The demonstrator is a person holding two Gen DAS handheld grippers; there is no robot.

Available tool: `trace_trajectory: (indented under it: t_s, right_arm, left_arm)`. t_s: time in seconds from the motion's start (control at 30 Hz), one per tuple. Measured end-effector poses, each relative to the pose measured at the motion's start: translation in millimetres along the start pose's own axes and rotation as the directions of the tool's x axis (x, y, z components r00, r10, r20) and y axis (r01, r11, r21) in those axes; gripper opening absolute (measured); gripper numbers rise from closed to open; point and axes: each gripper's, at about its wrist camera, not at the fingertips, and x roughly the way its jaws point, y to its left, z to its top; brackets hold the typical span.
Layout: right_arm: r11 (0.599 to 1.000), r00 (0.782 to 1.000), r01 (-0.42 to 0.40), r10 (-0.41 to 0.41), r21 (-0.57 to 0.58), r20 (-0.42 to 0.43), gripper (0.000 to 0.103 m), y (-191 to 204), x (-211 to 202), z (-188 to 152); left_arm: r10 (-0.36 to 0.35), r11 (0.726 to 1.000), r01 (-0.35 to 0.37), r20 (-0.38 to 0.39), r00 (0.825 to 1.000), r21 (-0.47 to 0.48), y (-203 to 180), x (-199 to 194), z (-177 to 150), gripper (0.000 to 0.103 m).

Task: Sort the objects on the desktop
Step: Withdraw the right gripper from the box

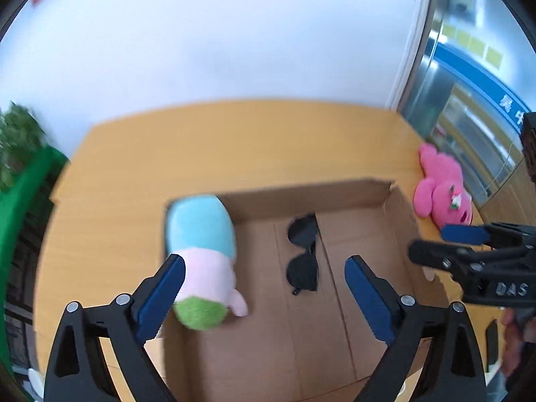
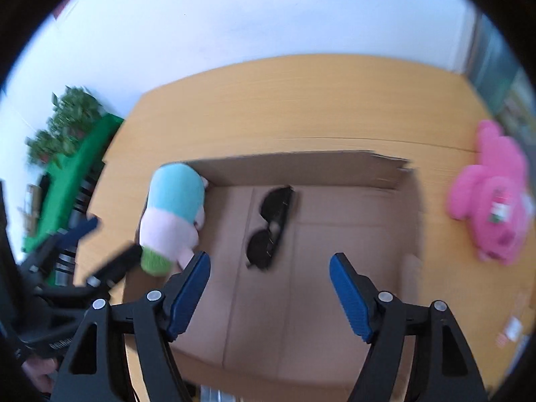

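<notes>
Both grippers hang spread and empty over the cardboard box (image 2: 385, 174), left gripper (image 1: 264, 288) beside the pastel plush (image 1: 201, 258) at nine o'clock inside, sunglasses (image 2: 271, 227) lying mid-box, right gripper (image 2: 269, 288) likely bound for the pink plush (image 2: 492, 197) on the desk (image 2: 268, 100) at three o'clock

Only legible txt: "DAS" in white on right gripper (image 1: 432, 244) body.

It looks like an office: a light orange-brown wooden desk (image 2: 301, 107) stands against a plain white wall (image 1: 217, 33), with a leafy green potted plant (image 2: 70, 117) at far left and glass-fronted metal cabinets (image 1: 469, 107) at right.
</notes>
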Motion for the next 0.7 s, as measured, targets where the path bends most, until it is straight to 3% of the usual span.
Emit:
trace_trajectory:
  t_s: [0.27, 0.5, 0.7]
  right_arm:
    - [0.986, 0.99, 0.093, -0.077, -0.137, 0.119, 0.075, 54, -91, -38]
    - [0.988, 0.984, 0.085, -0.063, -0.126, 0.169, 0.075, 49, -132, -66]
    - [0.991, 0.977, 0.044, -0.016, -0.125, 0.213, 0.075, 29, -167, -87]
  left_arm:
    - [0.037, 0.999, -0.035, 0.153, 0.988, -0.013, -20, -86, -7, 0.102]
    - [0.076, 0.997, -0.075, 0.196, 0.978, -0.011, -40, -137, -24, 0.102]
    - [0.118, 0.993, -0.113, 0.189, 0.975, -0.036, -65, -171, -42, 0.102]
